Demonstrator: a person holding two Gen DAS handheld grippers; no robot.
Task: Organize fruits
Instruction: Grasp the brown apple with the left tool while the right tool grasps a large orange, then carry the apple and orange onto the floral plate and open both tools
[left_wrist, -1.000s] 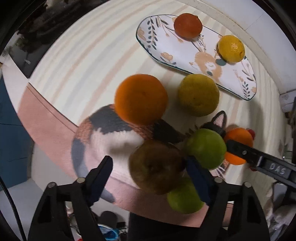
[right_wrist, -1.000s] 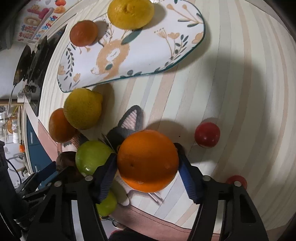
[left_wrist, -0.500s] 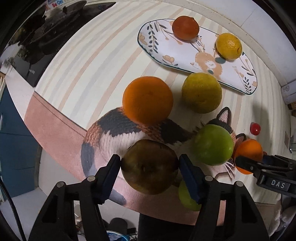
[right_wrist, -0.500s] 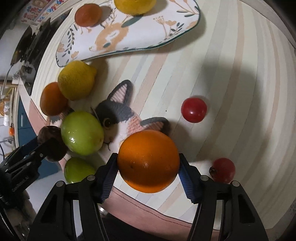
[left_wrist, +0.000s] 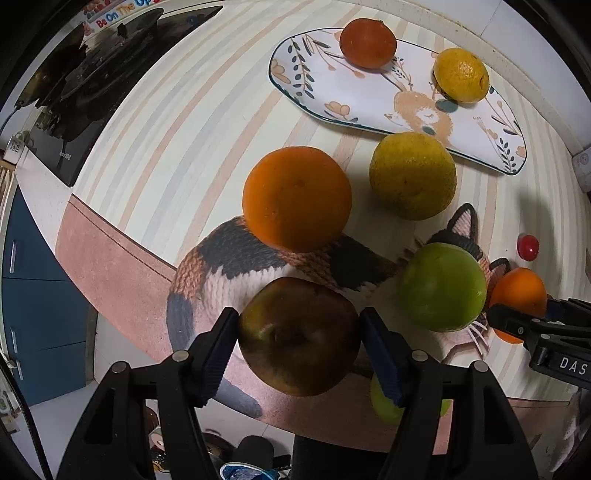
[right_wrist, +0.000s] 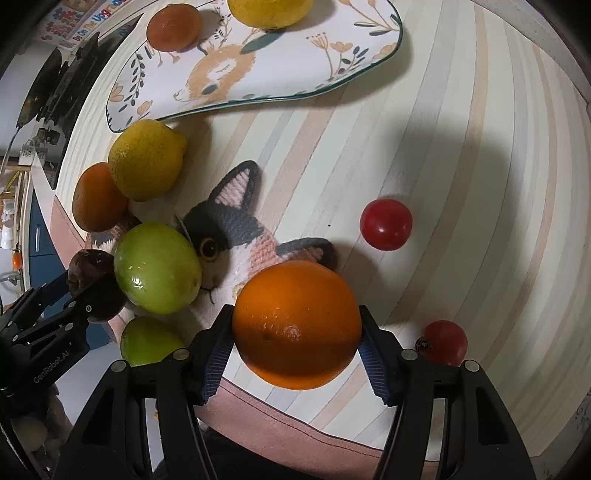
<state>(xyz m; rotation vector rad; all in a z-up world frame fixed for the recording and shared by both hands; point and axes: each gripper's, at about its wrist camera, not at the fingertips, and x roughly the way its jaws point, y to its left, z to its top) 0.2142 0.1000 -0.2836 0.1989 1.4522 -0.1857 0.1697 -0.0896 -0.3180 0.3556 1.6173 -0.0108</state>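
Striped in pale pastel bands, the tabletop (left_wrist: 177, 122) carries a mat with a knitted calico cat (right_wrist: 236, 236) and, at the far side, an oval floral plate (left_wrist: 369, 99) whose long axis runs left to right. On the plate sit a reddish-orange fruit (left_wrist: 367, 42) and a yellow citrus (left_wrist: 461, 75).

The left hand-held gripper (left_wrist: 298, 338) clamps a dark brownish apple (left_wrist: 298, 336), stem dimple facing the camera. Behind its right finger a small green fruit (left_wrist: 380, 406) is mostly hidden. The right hand-held gripper (right_wrist: 295, 328) grips an orange (right_wrist: 295, 325), lifted above the mat.

Loose on the mat lie another orange (left_wrist: 297, 197), a yellow-green citrus (left_wrist: 413, 175) and a green apple (left_wrist: 443, 286). Two red tomatoes (right_wrist: 386, 224) rest to the right. A dark stovetop (left_wrist: 92, 85) sits far left, partly cut off.
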